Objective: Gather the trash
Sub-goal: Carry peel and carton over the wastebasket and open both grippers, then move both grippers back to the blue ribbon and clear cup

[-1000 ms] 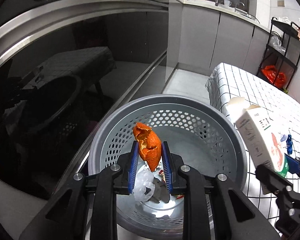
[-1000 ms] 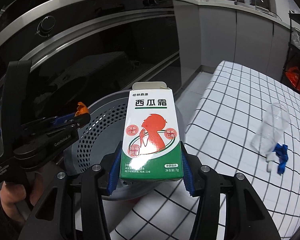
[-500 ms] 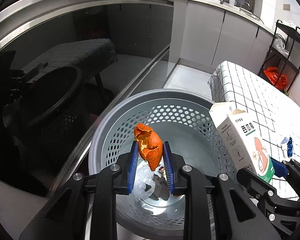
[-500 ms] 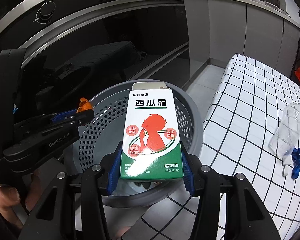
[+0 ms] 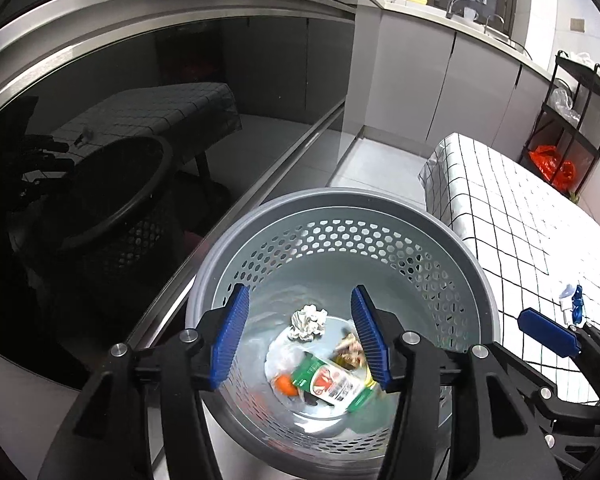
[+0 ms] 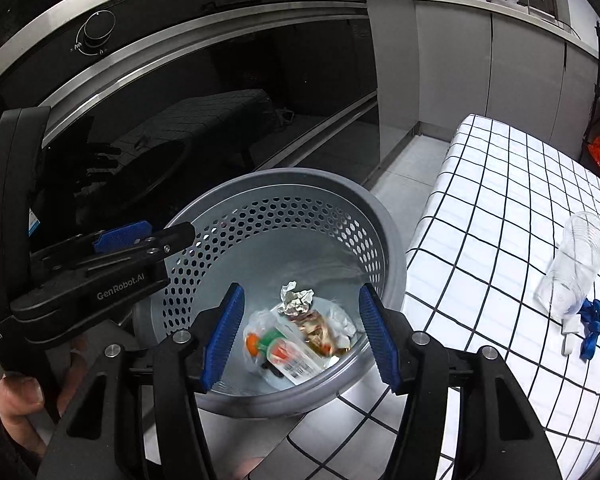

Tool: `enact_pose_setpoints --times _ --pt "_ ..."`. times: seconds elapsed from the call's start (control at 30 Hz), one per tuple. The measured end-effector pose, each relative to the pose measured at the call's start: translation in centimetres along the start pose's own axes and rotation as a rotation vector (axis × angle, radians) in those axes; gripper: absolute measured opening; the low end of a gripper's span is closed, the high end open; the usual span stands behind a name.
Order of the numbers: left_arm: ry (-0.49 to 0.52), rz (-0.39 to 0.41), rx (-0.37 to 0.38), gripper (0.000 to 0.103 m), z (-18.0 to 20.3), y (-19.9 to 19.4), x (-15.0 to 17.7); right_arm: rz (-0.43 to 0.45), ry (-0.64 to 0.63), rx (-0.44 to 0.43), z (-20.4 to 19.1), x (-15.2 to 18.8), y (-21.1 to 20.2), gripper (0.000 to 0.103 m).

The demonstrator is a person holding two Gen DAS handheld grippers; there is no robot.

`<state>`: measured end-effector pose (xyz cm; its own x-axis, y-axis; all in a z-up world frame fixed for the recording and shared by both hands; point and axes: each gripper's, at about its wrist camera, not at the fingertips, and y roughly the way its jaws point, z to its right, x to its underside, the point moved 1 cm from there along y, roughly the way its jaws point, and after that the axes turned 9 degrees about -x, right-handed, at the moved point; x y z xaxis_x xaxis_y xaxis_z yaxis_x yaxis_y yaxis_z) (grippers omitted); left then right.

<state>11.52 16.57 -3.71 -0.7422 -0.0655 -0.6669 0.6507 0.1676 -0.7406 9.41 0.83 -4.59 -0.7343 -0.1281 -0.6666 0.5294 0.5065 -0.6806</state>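
Observation:
A grey perforated bin (image 5: 340, 208) (image 6: 388, 248) stands beside the checked table. In it lie the green and white medicine box (image 5: 330, 384) (image 6: 296, 360), the orange peel (image 5: 284, 385) (image 6: 252, 342), a crumpled paper ball (image 5: 309, 320) (image 6: 296, 298) and wrappers. My left gripper (image 5: 300, 334) is open and empty above the bin. My right gripper (image 6: 300, 334) is open and empty above the bin too. The left gripper also shows in the right wrist view (image 6: 140, 240).
A clear plastic cup (image 6: 576, 264) lies on the checked tablecloth (image 6: 500, 208) with a blue and white clip (image 6: 584, 330) (image 5: 572, 300) beside it. A dark oven front (image 6: 180, 120) stands behind the bin. A black shelf rack (image 5: 572, 120) stands far right.
Both grippers have opened. The orange peel and the medicine box have dropped into the bin.

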Motion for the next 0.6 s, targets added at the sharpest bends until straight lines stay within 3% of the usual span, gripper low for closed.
enact_pose_setpoints --times 0.6 --pt "0.003 0.010 0.013 0.055 0.5 -0.4 -0.1 0.023 0.029 0.041 1.2 0.9 -1.6 0.057"
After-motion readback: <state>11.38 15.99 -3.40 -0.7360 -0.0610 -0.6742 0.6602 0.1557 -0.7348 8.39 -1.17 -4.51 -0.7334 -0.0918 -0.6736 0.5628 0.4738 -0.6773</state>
